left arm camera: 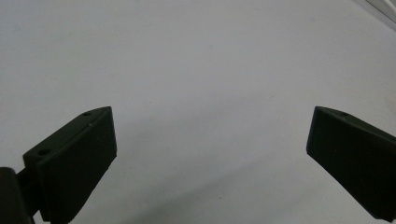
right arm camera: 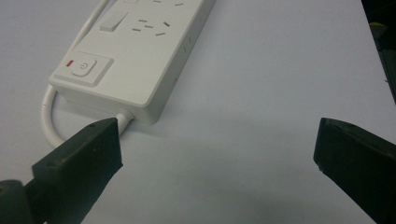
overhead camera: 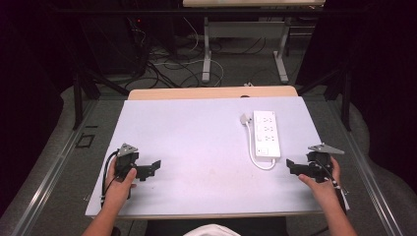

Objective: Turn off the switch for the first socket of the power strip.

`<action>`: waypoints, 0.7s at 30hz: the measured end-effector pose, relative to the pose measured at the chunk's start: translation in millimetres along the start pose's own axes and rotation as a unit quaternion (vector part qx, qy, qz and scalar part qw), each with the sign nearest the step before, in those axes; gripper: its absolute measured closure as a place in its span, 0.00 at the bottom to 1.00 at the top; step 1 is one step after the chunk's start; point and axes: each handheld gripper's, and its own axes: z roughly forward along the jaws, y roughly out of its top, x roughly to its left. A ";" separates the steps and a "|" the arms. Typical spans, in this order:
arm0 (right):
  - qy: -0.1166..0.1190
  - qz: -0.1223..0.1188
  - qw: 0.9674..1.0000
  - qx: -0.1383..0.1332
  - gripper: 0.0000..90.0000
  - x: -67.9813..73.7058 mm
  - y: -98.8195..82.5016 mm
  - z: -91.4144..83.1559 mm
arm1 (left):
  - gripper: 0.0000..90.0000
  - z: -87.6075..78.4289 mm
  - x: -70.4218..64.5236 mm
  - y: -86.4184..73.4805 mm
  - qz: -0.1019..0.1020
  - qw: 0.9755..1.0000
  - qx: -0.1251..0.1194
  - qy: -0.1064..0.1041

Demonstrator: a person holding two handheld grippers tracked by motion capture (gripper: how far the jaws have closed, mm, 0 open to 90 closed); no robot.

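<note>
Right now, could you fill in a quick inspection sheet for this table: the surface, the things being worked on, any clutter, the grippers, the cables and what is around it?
Surface: pale sheet over a wooden table top, bare but for one item.
Job's things: white power strip lying flat on the right half, red-marked power switch at its near end.
Clutter: nothing seen.
Grippers: left gripper open, over bare sheet; right gripper open, empty, close to the strip's near end, not touching it.
Cables: strip's white cord loops from the near end up its left side to the white plug; loose cables on the floor beyond.
Surroundings: dark curtains, grey floor, a table frame behind.
</note>
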 end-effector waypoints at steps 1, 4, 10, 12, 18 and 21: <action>-0.003 -0.001 1.000 -0.002 0.01 -1.3 -0.8 0.2 | 0.02 0.0 0.0 0.0 0.000 1.000 0.000 0.000; -0.006 0.003 1.000 -0.001 0.01 -4.2 -3.0 0.6 | 0.02 -0.1 0.0 0.1 0.000 1.000 0.000 0.000; -0.016 0.018 1.000 0.002 0.02 -7.7 -7.5 3.3 | 0.02 -0.2 0.1 0.2 0.000 1.000 0.002 0.000; -0.015 0.024 1.000 0.006 0.02 -8.5 -8.3 3.6 | 0.02 -0.1 0.1 0.2 0.000 1.000 0.002 0.000; -0.021 0.021 1.000 0.007 0.02 -8.7 -10.5 7.0 | 0.02 1.8 -0.8 -0.5 -0.002 1.000 -0.008 0.005; -0.021 0.015 1.000 0.008 0.02 -8.3 -11.6 8.5 | 0.02 1.8 -1.0 -0.5 -0.002 1.000 -0.008 0.005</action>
